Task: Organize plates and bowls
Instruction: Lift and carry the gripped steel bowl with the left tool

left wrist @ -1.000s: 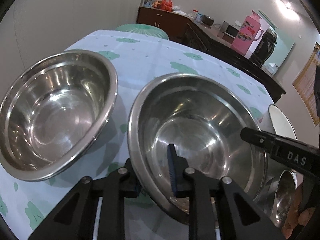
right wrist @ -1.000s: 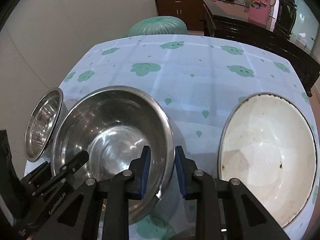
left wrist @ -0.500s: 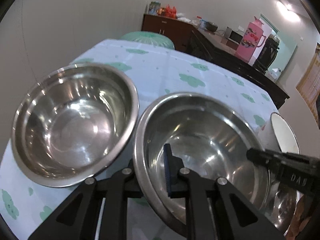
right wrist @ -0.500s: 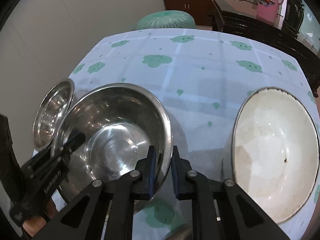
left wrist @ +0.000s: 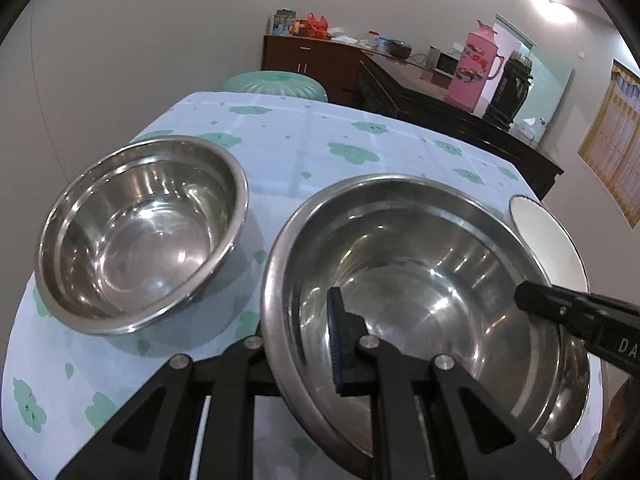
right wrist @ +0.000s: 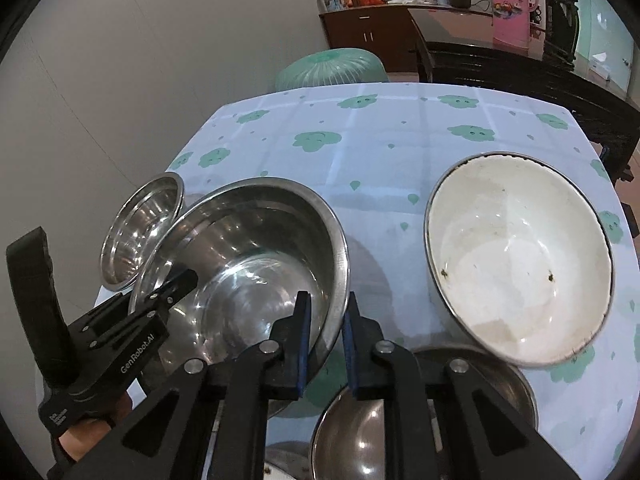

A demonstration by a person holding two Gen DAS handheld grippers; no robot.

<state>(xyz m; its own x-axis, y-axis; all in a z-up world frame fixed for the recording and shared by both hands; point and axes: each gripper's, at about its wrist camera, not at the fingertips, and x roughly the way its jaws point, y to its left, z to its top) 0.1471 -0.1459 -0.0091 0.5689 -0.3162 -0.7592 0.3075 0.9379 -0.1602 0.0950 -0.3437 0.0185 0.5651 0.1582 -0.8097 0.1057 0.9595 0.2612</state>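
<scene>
A large steel bowl (left wrist: 420,280) (right wrist: 256,256) is held above the table by both grippers. My left gripper (left wrist: 296,332) is shut on its left rim, one finger inside and one outside. My right gripper (right wrist: 326,320) is shut on its right rim; it shows from the side in the left wrist view (left wrist: 568,316). A second steel bowl (left wrist: 144,228) (right wrist: 140,228) sits on the table to the left. A white enamel bowl (right wrist: 520,260) (left wrist: 552,240) sits to the right.
More steel bowls (right wrist: 400,420) lie at the near table edge under my right gripper. The table has a light cloth with green clouds (right wrist: 400,140). A green stool (left wrist: 276,84) stands behind it, a dark sideboard (left wrist: 460,116) with a pink thermos beyond. A wall runs along the left.
The held bowl and both grippers have risen and pulled back a little. The left steel bowl now appears farther away and lower. Both grips are unchanged.
</scene>
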